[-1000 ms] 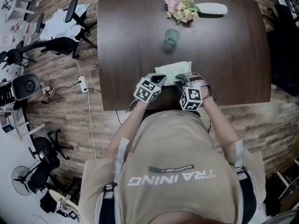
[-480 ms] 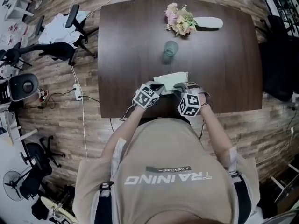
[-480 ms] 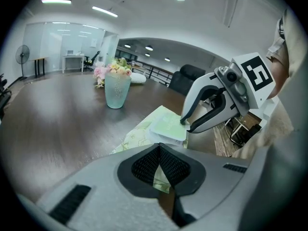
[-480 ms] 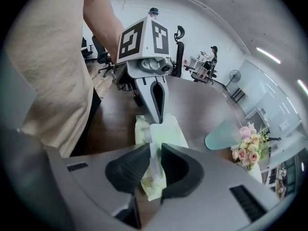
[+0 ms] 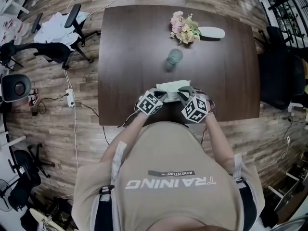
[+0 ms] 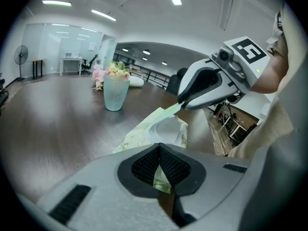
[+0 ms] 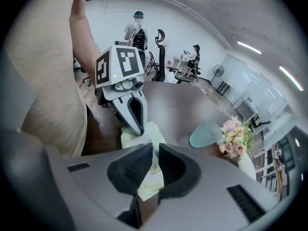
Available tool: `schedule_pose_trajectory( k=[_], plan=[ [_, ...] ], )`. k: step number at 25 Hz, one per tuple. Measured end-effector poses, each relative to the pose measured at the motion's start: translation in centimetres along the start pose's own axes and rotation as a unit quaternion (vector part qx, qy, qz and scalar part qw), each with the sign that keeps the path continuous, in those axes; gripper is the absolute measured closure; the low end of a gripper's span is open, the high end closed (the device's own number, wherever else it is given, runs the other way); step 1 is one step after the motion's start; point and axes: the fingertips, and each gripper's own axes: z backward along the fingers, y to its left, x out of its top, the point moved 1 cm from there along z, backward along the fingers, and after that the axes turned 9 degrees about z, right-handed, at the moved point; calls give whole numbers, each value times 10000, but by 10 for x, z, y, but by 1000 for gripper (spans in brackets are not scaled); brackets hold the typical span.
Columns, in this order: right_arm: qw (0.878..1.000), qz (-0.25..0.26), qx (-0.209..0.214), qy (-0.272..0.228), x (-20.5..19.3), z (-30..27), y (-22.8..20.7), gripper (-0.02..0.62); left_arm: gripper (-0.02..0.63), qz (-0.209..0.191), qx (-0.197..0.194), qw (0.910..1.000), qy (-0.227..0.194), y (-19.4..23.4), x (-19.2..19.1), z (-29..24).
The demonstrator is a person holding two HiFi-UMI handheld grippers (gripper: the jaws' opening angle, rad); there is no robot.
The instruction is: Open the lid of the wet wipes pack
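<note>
Your pale green soft-plastic wet wipes pack (image 5: 174, 86) lies on the dark brown wooden table (image 5: 125, 47), on your side of the translucent blue-green tumbler (image 5: 174, 56) and close to the table edge nearest you. Both grippers are clamped on it from opposite ends. The left gripper (image 6: 160, 165) has its jaws closed on a fold of the pack's wrapper, on the end left of the tumbler. The right gripper (image 7: 153, 165) has its jaws closed on the pack's edge at the end right of the tumbler.

You have 2 risks here.
- Each jaw pair seems to hold only thin film. If you pull the 2 ends apart, the wrapper could stretch or tear, or slip free, instead of the lid lifting.
- I can't tell whether the right gripper has the lid's tab or just the wrapper. If it's only wrapper, lifting would probably raise the whole light pack, and a sudden release could send it toward the tumbler or the pink and cream flower bunch (image 5: 185, 28) beyond the tumbler.

No brand or print on the pack is legible. The only readable writing is on the back of your beige shirt (image 5: 168, 158): "TRAINING", with a small "ADVENTURE" strip beside it. The cubes on the grippers carry black-and-white square markers, no words.
</note>
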Motion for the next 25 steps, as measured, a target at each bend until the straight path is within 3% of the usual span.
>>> schedule_pose_trajectory(
  k=[10, 25],
  plan=[
    [9997, -190, -119, -34, 10, -5, -40, 554, 597, 131, -213, 9997, -48, 3, 4, 3],
    [9977, -536, 187, -381, 8, -37, -74, 552, 597, 223, -331, 9991, 115, 0, 4, 1]
  ],
)
